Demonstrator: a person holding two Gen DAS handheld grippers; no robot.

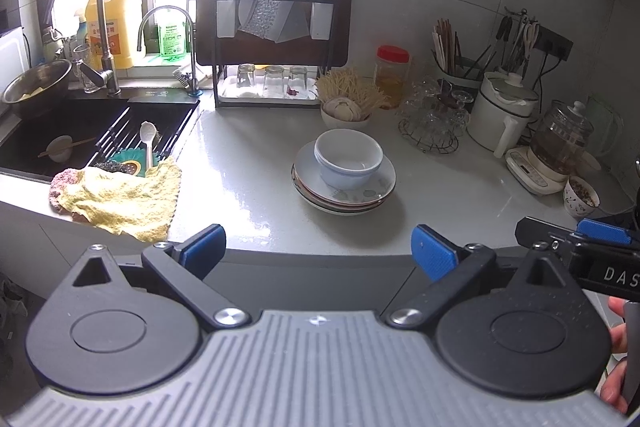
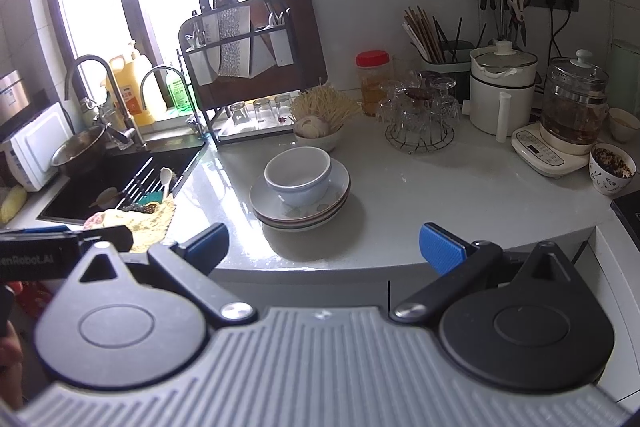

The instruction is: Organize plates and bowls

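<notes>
Plates point(image 1: 320, 193) are stacked on the pale countertop point(image 1: 440, 187), a few of them, and a white bowl point(image 1: 347, 163) sits upright on the top one, so that's all one pile. It's straight out in front of my left claw point(image 1: 318, 249), a bit right of center between the blue pads, and well apart from them, nothing touching. From my right claw point(image 2: 324, 247) the same pile, plates point(image 2: 298, 209) with bowl point(image 2: 298, 179) on top, sits ahead and slightly to the left, also clear of the pads. Both claws are spread wide with nothing in them, hanging back at the counter's front edge. You can see my right one poking in at the right edge of the left camera, and the left one at the left edge of the right camera.

Behind the pile there's a small bowl of garlic point(image 1: 346, 111) with a bunch of dry noodles point(image 1: 352, 91) leaning over it. Further back is a dark rack point(image 1: 274, 27) holding knives and a cutting board, with upturned glasses point(image 1: 274, 81) on its tray. Off to the left is the black sink point(image 1: 80, 131) with a white spoon point(image 1: 147, 143) lying on the drain bars, and a yellow cloth point(image 1: 124, 199) draped over the counter edge just beside it. To the right: a red-lidded jar point(image 1: 392, 75), a wire stand of glass cups point(image 1: 434, 115), a white pot point(image 1: 502, 111) and a glass kettle point(image 1: 560, 143).
</notes>
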